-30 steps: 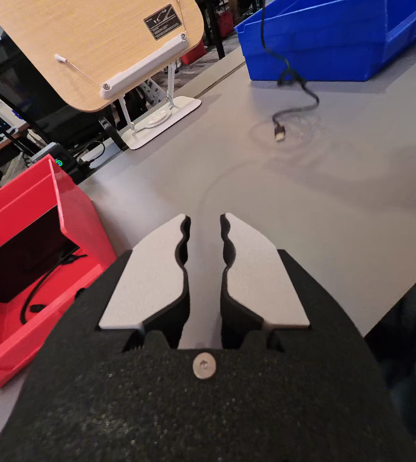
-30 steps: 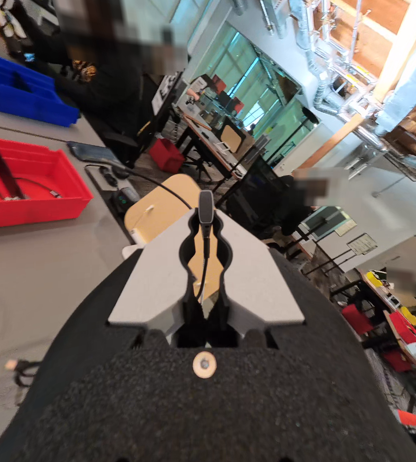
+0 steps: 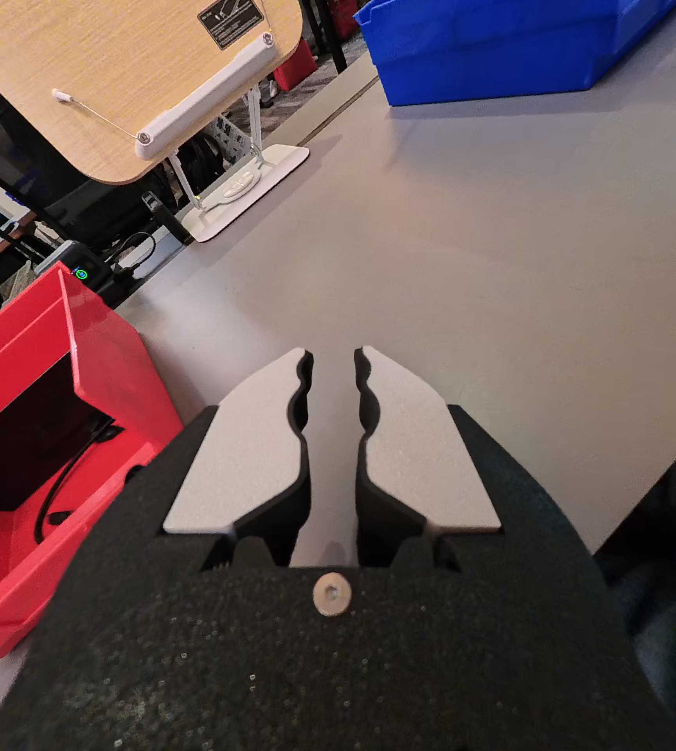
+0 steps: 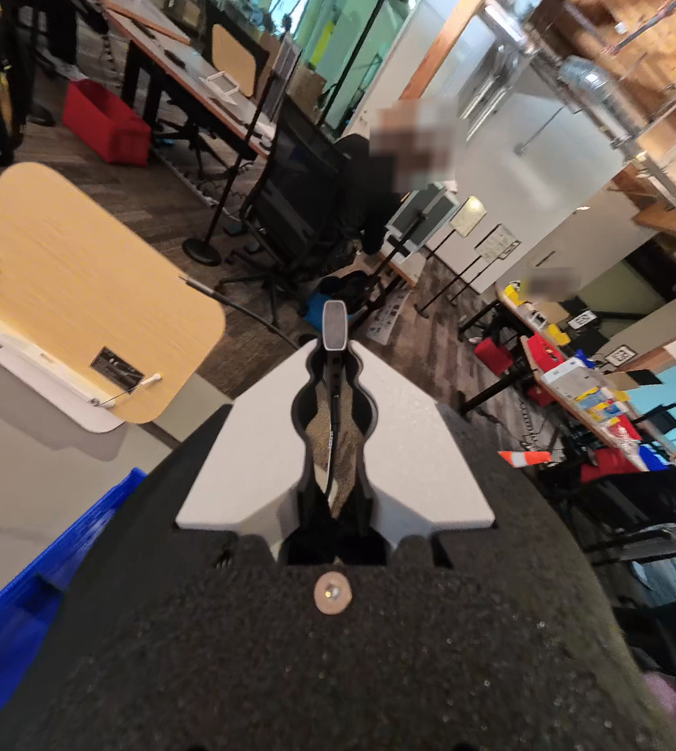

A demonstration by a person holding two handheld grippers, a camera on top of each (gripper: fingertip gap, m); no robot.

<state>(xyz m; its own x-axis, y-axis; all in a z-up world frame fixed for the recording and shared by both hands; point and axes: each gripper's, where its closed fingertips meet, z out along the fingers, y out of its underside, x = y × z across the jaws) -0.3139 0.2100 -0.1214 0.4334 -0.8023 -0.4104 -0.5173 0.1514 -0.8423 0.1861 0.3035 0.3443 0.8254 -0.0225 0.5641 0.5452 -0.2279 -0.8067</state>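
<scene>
- The left gripper [image 3: 333, 357] is released: its fingers stand apart with nothing between them, and the bare grey table [image 3: 491, 284] shows through the gap.
- It hangs low over the table, just beside the near corner of the red bin [image 3: 96, 365], which sits to its left. A flat black item with a black lead lies inside that bin.
- Farther ahead of it are the stand [image 3: 104, 81] with its wooden board and white base, and the blue bin [image 3: 491, 53] at the far right. A small dark device with a green light [image 3: 82, 273] sits behind the red bin.
- The right gripper [image 4: 334, 349] is clenched on a thin black cable [image 4: 330, 426], which runs down the channel between the fingers.
- The cable's plug [image 4: 334, 325] sticks out just beyond the fingertips, upright in the view and touching nothing else.
- This gripper is held up off the table, pointing out into the room past the table edge. The stand is at its left, and a corner of the blue bin is below left, close under its body.
- A further thin black strand slants up to the left from near the tips; whether it is the same cable I cannot tell.
</scene>
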